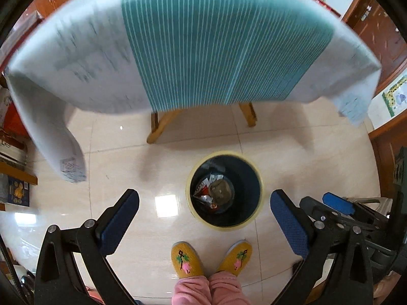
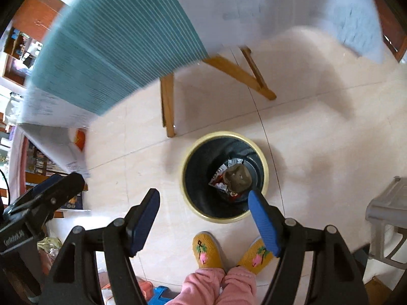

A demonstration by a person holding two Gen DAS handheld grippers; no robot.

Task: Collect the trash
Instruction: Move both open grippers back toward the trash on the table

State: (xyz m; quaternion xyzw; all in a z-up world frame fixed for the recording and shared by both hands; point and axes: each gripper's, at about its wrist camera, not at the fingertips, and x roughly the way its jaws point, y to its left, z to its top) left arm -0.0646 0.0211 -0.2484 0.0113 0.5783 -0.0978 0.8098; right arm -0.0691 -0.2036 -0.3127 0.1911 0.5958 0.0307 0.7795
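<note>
A round trash bin (image 1: 195, 212) with a yellow rim and dark inside stands on the tiled floor below both grippers; it also shows in the right wrist view (image 2: 189, 203). Inside lie a brown crumpled lump (image 1: 220, 190) (image 2: 237, 176) and red-and-silver wrappers (image 1: 203, 186) (image 2: 220, 178). My left gripper (image 1: 204, 200) is open and empty, high above the floor beside the bin. My right gripper (image 2: 204, 199) is open and empty above the bin's near rim. The right gripper also shows at the right edge of the left wrist view (image 1: 338, 203).
A table with a white cloth and a teal striped runner (image 1: 223, 40) (image 2: 106, 50) stands beyond the bin on wooden legs (image 1: 160, 127) (image 2: 168, 106). The person's yellow slippers (image 1: 187, 260) (image 2: 207, 250) stand just before the bin. Shelves are at the left, a grey stool (image 2: 389, 228) at the right.
</note>
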